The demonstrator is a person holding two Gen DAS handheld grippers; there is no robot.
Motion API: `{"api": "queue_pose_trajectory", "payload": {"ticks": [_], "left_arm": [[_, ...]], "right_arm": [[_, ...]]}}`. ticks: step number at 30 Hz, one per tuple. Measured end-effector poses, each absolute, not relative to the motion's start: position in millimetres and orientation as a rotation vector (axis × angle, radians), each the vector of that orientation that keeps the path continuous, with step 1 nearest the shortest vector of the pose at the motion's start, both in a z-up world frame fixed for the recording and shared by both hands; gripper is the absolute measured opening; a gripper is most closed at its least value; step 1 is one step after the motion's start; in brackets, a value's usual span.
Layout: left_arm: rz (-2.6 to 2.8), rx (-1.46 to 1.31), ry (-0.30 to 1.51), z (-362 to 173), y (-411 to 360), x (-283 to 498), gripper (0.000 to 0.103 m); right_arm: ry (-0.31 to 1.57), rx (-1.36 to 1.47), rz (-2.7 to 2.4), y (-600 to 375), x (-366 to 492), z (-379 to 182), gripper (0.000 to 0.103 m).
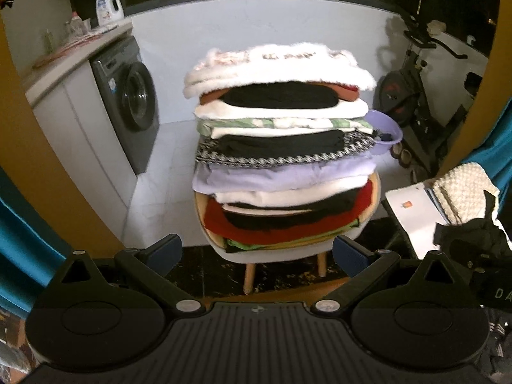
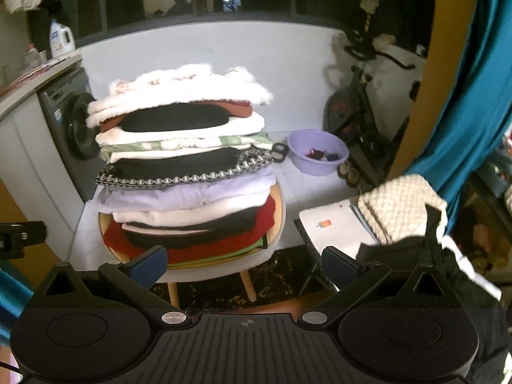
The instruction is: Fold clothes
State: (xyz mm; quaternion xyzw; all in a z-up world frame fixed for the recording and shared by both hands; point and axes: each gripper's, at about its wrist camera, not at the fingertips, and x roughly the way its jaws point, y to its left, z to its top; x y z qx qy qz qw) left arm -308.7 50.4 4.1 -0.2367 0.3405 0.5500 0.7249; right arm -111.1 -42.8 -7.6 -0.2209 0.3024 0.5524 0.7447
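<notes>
A tall stack of folded clothes (image 1: 284, 156) sits on a round stool (image 1: 278, 256); a fluffy white garment (image 1: 275, 64) lies on top. The stack also shows in the right wrist view (image 2: 185, 166) on the stool (image 2: 224, 272). My left gripper (image 1: 257, 249) is open and empty, in front of the stool's base. My right gripper (image 2: 244, 267) is open and empty, in front of the stool. A cream knitted garment (image 2: 400, 208) and a black garment (image 2: 416, 256) lie at the right on a small table (image 2: 332, 227).
A washing machine (image 1: 128, 99) stands at the left under a counter with a detergent bottle (image 1: 108, 4). A purple basin (image 2: 316, 152) sits on the floor behind the stool. An exercise bike (image 2: 361, 108) stands at the right. Teal curtains (image 2: 464, 96) hang at the sides.
</notes>
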Motion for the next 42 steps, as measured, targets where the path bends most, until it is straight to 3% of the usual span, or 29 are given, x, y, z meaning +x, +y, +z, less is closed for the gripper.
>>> {"api": "queue_pose_trajectory", "payload": {"ticks": [42], "left_arm": [[1.167, -0.534, 0.780, 2, 26, -257, 0.102]], "right_arm": [[0.663, -0.445, 1.193, -55, -53, -6, 0.102]]}}
